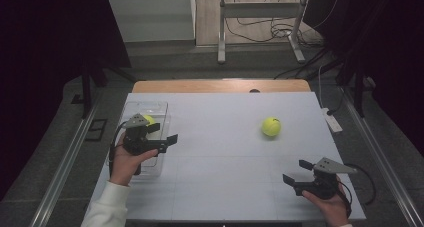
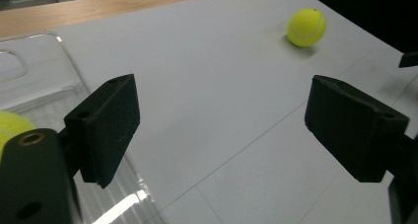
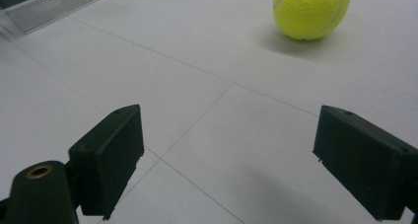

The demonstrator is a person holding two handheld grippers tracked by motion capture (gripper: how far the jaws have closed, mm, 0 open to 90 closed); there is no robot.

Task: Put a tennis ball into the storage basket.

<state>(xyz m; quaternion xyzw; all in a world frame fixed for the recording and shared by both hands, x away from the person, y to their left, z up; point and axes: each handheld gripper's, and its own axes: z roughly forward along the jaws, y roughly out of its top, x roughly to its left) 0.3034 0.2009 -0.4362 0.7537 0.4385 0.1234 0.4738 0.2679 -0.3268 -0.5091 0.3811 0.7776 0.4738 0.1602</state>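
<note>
A yellow-green tennis ball (image 1: pixel 271 126) (image 2: pixel 306 27) (image 3: pixel 311 9) rests on the white table top, right of centre. A second ball (image 1: pixel 148 119) (image 2: pixel 9 128) lies inside the clear plastic box (image 1: pixel 142 106) (image 2: pixel 34 36) at the left. My left gripper (image 1: pixel 163 133) (image 2: pixel 222 130) hovers at the box's right side, pointing toward the loose ball, jaws open with nothing between them. My right gripper (image 1: pixel 297 171) (image 3: pixel 226 160) is low at the near right, aimed toward the loose ball, also open and empty.
The white table top (image 1: pixel 225 152) has a wooden strip (image 1: pixel 220 85) along its far edge. A white power strip (image 1: pixel 332 121) lies by the right edge. Beyond the table stand a metal frame (image 1: pixel 260 9) and cables on the floor.
</note>
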